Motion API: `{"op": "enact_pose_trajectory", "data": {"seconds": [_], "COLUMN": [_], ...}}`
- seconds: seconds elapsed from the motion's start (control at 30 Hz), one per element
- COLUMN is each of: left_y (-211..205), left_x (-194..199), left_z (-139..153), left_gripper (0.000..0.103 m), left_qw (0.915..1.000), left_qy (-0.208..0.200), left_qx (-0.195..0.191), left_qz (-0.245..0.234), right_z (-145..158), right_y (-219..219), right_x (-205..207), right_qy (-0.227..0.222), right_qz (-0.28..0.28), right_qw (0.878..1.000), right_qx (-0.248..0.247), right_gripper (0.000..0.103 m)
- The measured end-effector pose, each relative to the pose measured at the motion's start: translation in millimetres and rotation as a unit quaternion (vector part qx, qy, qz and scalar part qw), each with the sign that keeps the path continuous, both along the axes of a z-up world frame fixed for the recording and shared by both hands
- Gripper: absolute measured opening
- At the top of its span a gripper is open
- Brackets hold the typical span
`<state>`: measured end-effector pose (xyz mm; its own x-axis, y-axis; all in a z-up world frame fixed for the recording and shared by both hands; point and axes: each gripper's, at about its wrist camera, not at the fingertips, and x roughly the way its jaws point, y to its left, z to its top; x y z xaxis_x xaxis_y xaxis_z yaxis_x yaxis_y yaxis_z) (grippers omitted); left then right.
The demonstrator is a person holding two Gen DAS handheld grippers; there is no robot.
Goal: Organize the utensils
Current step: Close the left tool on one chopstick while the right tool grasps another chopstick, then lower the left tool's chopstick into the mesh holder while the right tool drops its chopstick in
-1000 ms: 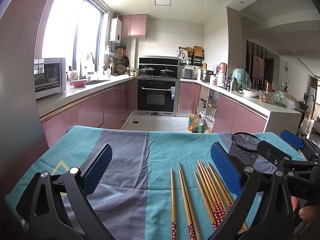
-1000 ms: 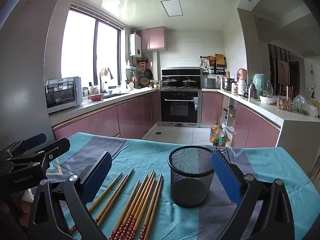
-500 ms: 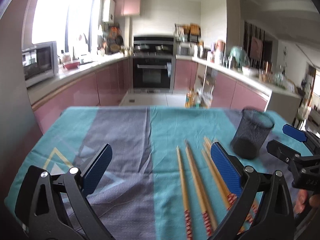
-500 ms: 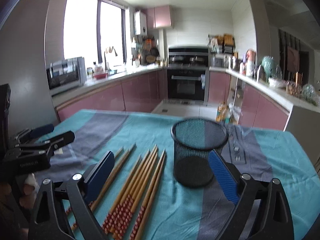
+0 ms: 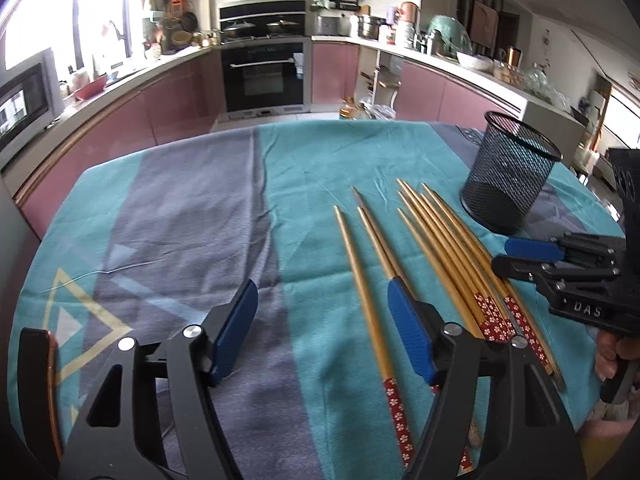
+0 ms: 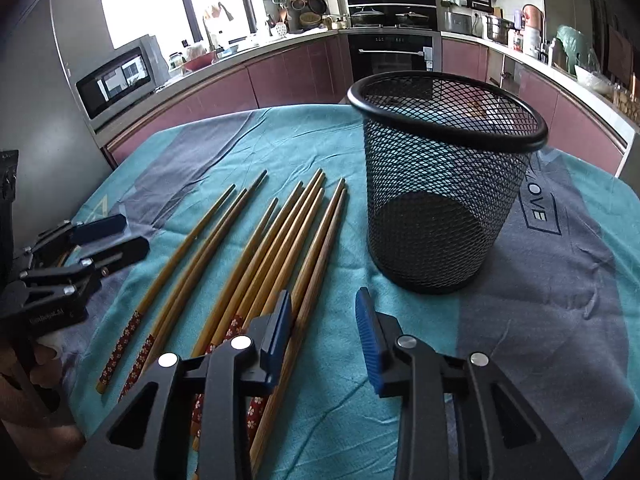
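Several wooden chopsticks [image 5: 440, 248] [image 6: 256, 248] with red flowered ends lie side by side on the teal and grey tablecloth [image 5: 200, 208]. A black mesh cup [image 5: 508, 192] [image 6: 436, 200] stands upright and empty to their right. My left gripper [image 5: 320, 300] [image 6: 120, 236] hovers low over the left end of the row, jaws closing; the leftmost chopstick shows in the gap beside the right finger, untouched. My right gripper [image 6: 324, 300] [image 5: 516, 256] hangs over the right end of the row, jaws closing, with the rightmost chopsticks beside its left finger and no pad pressing on them.
The tablecloth [image 6: 560, 280] carries a printed logo to the right of the cup. Behind the table run pink kitchen cabinets with a microwave [image 6: 116, 80] on the left counter and a black oven [image 5: 264, 76] at the back. A person's hand [image 5: 612, 356] holds the right gripper.
Both grippers have sunk and tipped down toward the table, so the chopsticks and cup fill more of each view. Both pairs of jaws have narrowed, the right pair more.
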<state>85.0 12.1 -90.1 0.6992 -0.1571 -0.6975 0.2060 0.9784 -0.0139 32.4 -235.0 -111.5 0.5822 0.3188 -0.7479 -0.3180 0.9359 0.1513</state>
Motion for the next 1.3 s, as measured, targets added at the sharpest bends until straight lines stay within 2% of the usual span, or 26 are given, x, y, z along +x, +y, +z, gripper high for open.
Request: {"op": "enact_pose_trajectory", "data": {"seconds": [0.03, 0.2, 0.27, 0.37, 0.43, 0.5, 0.53, 0.6, 0.63, 0.77, 1.0, 1.3], "left_y": [-1.9, -11.9, -16.4, -25.1, -29.1, -32.8, -34.3, -36.7, -35.5, -32.9, -25.2, -9.9], "left_x": [2.4, 12.2, 16.4, 22.6, 25.4, 28.3, 31.7, 36.6, 37.3, 40.6, 31.8, 12.2], "left_z": [-2.0, -11.2, -16.2, -22.7, -23.5, -23.4, -23.9, -24.3, -23.7, -23.0, -14.2, 35.2], "left_gripper": [0.062, 0.051, 0.043, 0.037, 0.036, 0.031, 0.026, 0.019, 0.011, 0.007, 0.007, 0.007], "left_qw": [1.0000, 0.9992, 0.9984, 0.9969, 0.9969, 0.9968, 0.9968, 0.9966, 0.9965, 0.9966, 0.9965, 0.9924], "left_qy": [0.005, 0.031, 0.043, 0.066, 0.064, 0.065, 0.067, 0.071, 0.073, 0.076, 0.070, 0.039], "left_qx": [0.000, 0.009, 0.014, 0.011, 0.015, 0.016, 0.012, 0.005, 0.000, -0.019, -0.036, -0.094], "left_qz": [-0.004, -0.026, -0.033, -0.041, -0.042, -0.043, -0.043, -0.041, -0.040, -0.029, -0.028, -0.070], "right_z": [0.2, 1.2, 0.3, 0.1, -0.2, -0.2, -0.3, -0.5, -0.2, 0.4, 12.2, 49.8], "right_y": [0.1, 1.0, 5.7, 12.4, 13.3, 12.9, 12.1, 9.7, 7.7, -0.1, -8.7, -27.7], "right_x": [0.5, 5.6, 8.3, 11.9, 15.0, 18.3, 18.6, 21.3, 21.8, 21.2, 11.8, -6.3], "right_qy": [0.001, 0.013, 0.019, 0.016, 0.016, 0.019, 0.019, 0.023, 0.025, 0.029, 0.013, -0.038], "right_qz": [-0.002, 0.005, 0.012, 0.015, 0.015, 0.013, 0.013, 0.014, 0.012, 0.007, 0.017, 0.036], "right_qw": [1.000, 1.000, 1.000, 0.999, 0.999, 0.999, 0.999, 0.999, 1.000, 1.000, 0.999, 0.995], "right_qx": [-0.003, -0.006, -0.014, -0.036, -0.038, -0.034, -0.032, -0.020, -0.013, 0.008, 0.034, 0.082], "right_gripper": [0.027, 0.026, 0.025, 0.022, 0.021, 0.016, 0.011, 0.009, 0.008, 0.006, 0.006, 0.006]}}
